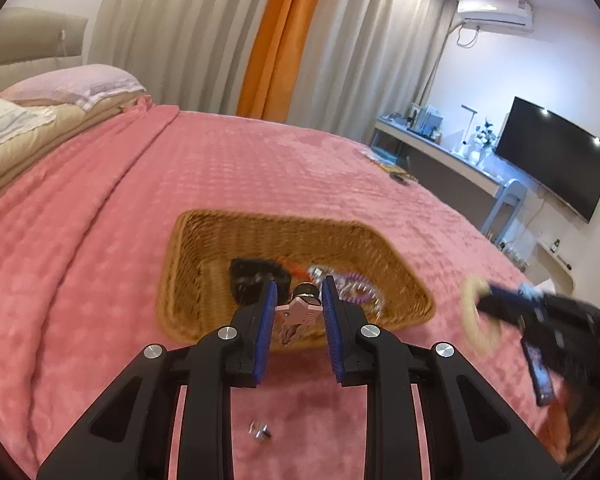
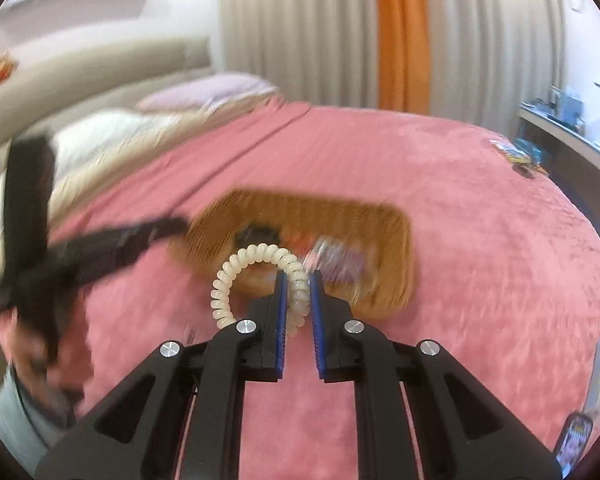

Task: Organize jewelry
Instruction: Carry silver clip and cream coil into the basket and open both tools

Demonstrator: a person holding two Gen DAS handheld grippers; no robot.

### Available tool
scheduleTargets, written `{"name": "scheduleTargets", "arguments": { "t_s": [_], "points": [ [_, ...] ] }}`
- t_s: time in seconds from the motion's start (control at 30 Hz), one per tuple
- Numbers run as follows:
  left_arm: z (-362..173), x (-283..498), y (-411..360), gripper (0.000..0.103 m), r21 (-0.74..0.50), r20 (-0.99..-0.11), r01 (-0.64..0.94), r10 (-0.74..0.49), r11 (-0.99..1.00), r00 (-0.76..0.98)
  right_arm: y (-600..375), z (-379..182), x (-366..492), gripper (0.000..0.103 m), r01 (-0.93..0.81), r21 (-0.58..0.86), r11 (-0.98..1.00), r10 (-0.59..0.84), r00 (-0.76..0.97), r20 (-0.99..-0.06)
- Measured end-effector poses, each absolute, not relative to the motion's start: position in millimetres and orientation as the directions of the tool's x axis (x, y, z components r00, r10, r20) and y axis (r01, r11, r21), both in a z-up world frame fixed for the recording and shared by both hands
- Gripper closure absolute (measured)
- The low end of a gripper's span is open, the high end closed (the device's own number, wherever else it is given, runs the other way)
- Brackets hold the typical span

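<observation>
Pink plush blanket [image 1: 100, 240] covers the bed, and a wicker basket [image 1: 204, 264] sits on it. From the left wrist view, the left gripper [image 1: 299, 300] holds a small pink hair clip [image 1: 298, 312] between its blue pads, clamped on it, above the near rim of the basket. Inside the basket lie a black item [image 1: 256, 276] and a purple coil hair tie [image 1: 358, 286]. To the right, blurred, the right gripper [image 1: 488, 298] carries a cream coil hair tie [image 1: 472, 320] above the blanket.

From the right wrist view, the right gripper [image 2: 299, 300] is closed on the cream coil hair tie [image 2: 236, 276]. One part of the coil sits between the pads, and the loop stands out to the left. The basket [image 2: 396, 224] lies just beyond the fingertips.
</observation>
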State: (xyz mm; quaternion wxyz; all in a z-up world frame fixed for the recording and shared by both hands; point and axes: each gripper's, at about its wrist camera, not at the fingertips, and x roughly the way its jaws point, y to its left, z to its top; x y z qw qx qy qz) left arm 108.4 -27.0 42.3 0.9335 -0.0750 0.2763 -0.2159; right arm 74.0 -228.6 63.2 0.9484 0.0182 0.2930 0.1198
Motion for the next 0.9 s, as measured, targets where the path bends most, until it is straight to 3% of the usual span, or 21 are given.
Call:
{"name": "scheduleTargets", "arguments": {
  "t_s": [0.27,0.57,0.63,0.67,0.73,0.8,0.9],
  "points": [
    [51.8,130.3,-57.3,0.081,-0.116,-0.421,0.369,-0.382,0.922,0.823,-236.0,57.1,149.8,0.094,-0.138,0.131,0.982,0.187,0.815,-0.548],
    [15.6,177.0,-69.1,0.08,-0.126,-0.492,0.351,-0.365,0.928,0.79,-239.8,3.4,194.3,0.094,-0.098,0.176,0.98,0.188,0.758,-0.625],
    [12.0,181.0,-68.8,0.073,-0.132,-0.502,0.343,-0.361,0.93,0.786,-241.3,-1.1,196.4,0.093,-0.092,0.182,0.979,0.188,0.755,-0.628],
    [11.2,183.3,-67.5,0.063,-0.141,-0.504,0.343,-0.365,0.929,0.783,-242.0,-3.2,197.4,0.092,-0.097,0.19,0.977,0.197,0.749,-0.633],
    [11.9,181.4,-66.8,0.059,-0.137,-0.495,0.34,-0.362,0.93,0.79,-244.6,-5.6,199.0,0.09,-0.098,0.207,0.973,0.21,0.745,-0.634],
    [13.9,179.4,-65.5,0.058,-0.142,-0.488,0.343,-0.367,0.929,0.792,-248.1,-5.6,198.8,0.079,-0.096,0.22,0.971,0.216,0.747,-0.629],
    [17.4,174.4,-61.7,0.053,-0.162,-0.475,0.335,-0.371,0.928,0.798,-252.4,1.2,189.4,0.045,-0.091,0.233,0.968,0.216,0.772,-0.598]
  ]
}}
